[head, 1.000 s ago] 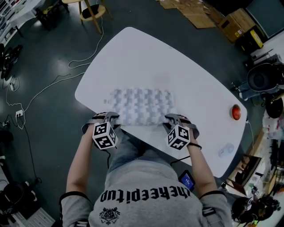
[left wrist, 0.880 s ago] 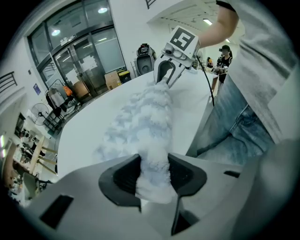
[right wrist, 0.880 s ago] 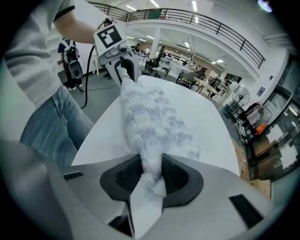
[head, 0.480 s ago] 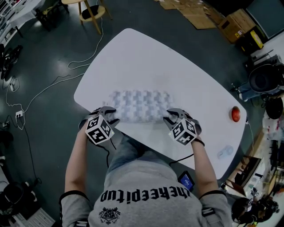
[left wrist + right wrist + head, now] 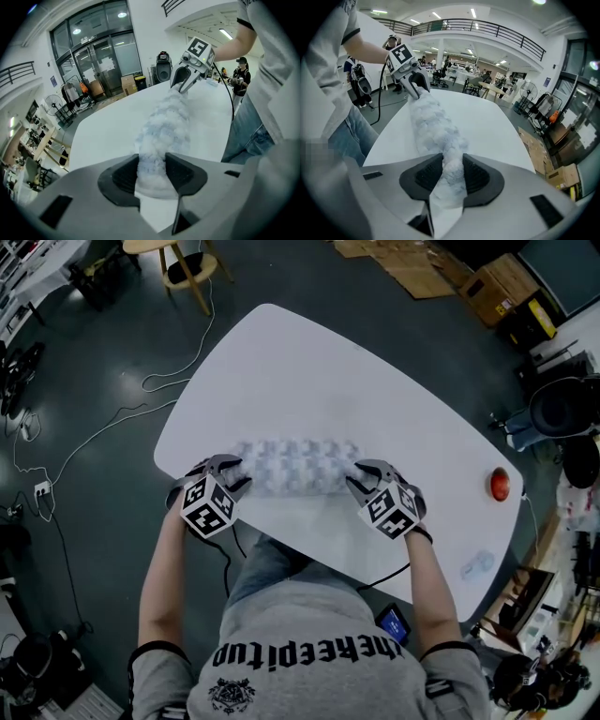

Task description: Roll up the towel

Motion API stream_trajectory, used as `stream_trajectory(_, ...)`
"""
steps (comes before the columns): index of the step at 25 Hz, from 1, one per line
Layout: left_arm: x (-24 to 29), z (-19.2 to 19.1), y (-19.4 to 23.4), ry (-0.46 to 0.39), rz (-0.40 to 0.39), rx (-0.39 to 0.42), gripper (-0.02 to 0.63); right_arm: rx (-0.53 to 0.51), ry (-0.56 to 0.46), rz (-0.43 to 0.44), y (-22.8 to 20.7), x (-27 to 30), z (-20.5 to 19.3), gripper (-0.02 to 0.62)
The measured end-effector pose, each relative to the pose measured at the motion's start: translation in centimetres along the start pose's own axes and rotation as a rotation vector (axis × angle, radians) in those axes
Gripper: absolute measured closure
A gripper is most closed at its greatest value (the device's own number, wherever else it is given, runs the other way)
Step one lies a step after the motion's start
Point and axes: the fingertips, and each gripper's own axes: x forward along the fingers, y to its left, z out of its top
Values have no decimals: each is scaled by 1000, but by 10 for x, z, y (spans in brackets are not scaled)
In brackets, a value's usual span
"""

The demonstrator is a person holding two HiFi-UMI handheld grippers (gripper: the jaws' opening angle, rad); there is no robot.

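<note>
Grey plastic left claw [image 5: 152, 164], nearest in its own view, is closed on one end of the fluffy white-and-pale-blue towel [image 5: 164, 126]. The ribbed black pads [image 5: 117, 176] press into the pile from both sides. The grey plastic right claw [image 5: 452, 171] has the same grip on the opposite end, with pile bulging out past its pads. We note both sets of jaws eased a bit wider within the last second, with the towel between them.

From the head view we see both claws angled steeply down at the worktop. Each carries a white cube with black square markers [image 5: 208, 507], and bare forearms run in behind them.

The towel is bunched into a long, thick roll spanning claw to claw. It sits across the near part of the white rounded-corner worktop [image 5: 309, 371], roughly parallel to the near edge. We can't tell whether its middle rests on the surface or hangs just off it.

Near the near-right corner of the worktop is a pale translucent item [image 5: 476, 561], too blurred for us to identify. Further along the right edge is a small red round object [image 5: 499, 480], well apart from the towel.

Beyond the worktop:
- a dark floor [image 5: 94, 352] with white cables [image 5: 103, 418] trailing on the left
- a wooden stool [image 5: 183, 263] past the far-left end
- brown cardboard boxes [image 5: 497, 287] at far right
</note>
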Motion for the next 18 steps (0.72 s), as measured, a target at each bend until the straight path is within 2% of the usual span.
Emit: stream_trajectory(18,21,6,65,-19,84,-18,425,50,46,-76,-55,41,18,476)
